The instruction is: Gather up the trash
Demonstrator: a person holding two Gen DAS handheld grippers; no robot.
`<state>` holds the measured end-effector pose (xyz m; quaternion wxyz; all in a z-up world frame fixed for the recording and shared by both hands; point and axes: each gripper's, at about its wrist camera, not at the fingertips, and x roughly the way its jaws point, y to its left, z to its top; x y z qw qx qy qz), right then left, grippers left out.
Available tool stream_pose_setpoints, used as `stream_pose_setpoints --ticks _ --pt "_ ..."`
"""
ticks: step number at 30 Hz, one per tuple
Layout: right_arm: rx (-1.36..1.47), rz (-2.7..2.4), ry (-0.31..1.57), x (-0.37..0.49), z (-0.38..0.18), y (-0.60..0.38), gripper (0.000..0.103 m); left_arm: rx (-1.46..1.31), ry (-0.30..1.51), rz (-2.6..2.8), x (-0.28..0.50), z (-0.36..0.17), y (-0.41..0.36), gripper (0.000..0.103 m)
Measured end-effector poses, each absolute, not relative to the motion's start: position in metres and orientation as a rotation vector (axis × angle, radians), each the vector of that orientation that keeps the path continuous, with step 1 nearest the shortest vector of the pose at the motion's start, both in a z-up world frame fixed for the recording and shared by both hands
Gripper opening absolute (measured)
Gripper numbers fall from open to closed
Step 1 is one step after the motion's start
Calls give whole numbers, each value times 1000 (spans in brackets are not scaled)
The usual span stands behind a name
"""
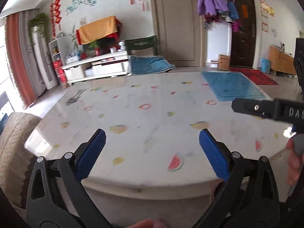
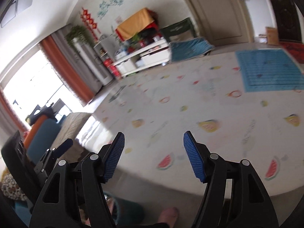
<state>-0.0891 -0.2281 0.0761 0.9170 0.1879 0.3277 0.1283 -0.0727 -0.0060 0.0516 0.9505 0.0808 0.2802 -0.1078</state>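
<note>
Both the left gripper (image 1: 152, 150) and right gripper (image 2: 153, 152) hover spread and empty over the fruit-print tabletop (image 1: 152, 104), no trash visible ahead.

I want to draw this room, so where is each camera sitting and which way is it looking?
Left wrist: sits on the left gripper, looking across the white fruit-print table toward the dark door; shows its open blue pads, a hand and the right gripper.
Right wrist: sits on the right gripper, tilted, looking across the table toward the orange-curtained window; shows its open blue pads.
Shared: table, blue grid mat, white TV cabinet.
</note>
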Motion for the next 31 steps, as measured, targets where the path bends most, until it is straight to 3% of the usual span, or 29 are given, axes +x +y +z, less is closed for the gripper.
stream_pose_setpoints --ticks 12,20,31 --pt "357 -1 551 -41 24 -282 66 134 591 -288 -4 9 -84 96" --pt "326 -35 556 -24 -3 -295 66 132 593 -259 5 -22 -92 96" --pt "310 -51 563 -28 -6 -294 66 129 603 -266 14 -23 -102 96"
